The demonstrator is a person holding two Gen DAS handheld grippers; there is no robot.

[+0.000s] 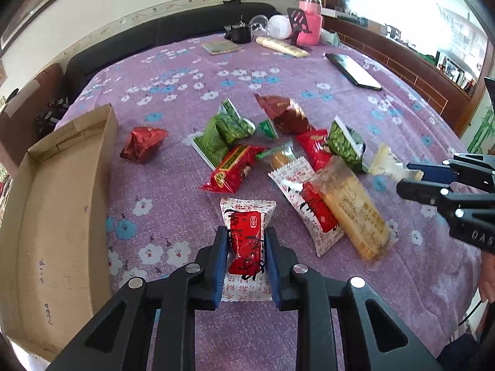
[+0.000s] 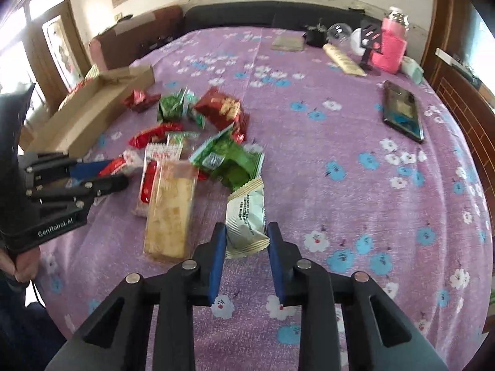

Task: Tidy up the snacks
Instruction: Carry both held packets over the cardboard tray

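While snacks lie heaped mid-table, both tools already loaded. Left gripper (image 1: pixel 244 241) pinching red-white pack (image 1: pixel 247 235) across its middle, pads pressing wrapper at both sides; pack pointing to 12 o'clock, w/ its near end between the fingers. Held crosswise probably b/c the narrow waist fits the jaws and keeps it from slipping. Right gripper (image 2: pixel 246 238) pinching pale pack (image 2: pixel 246 216) by its near crimped end, rest sticking out toward 12; left view shows same pack (image 1: pixel 386 164) at 3 o'clock, looks raised off the cloth, blurred.

Box (image 1: pixel 62 204) sits open at 9 o'clock in left view, at 10 in right view (image 2: pixel 92 105); empty as far as visible, so likely the target. Placed beside the pile, short carry for left tool.

Rest of pile (image 1: pixel 278 154) at 12–1 o'clock of left gripper: green packs, red packs, cracker pack (image 1: pixel 355 213) overlapping another red-white one. Lone red pack (image 1: pixel 142 143) nearest box, approx 11 o'clock.

Phone (image 1: pixel 352 69), pink jar (image 1: pixel 311 18) etc. at far edge, 12–1 o'clock, well apart, not part of the job.

Early stage by the look: nothing boxed yet.
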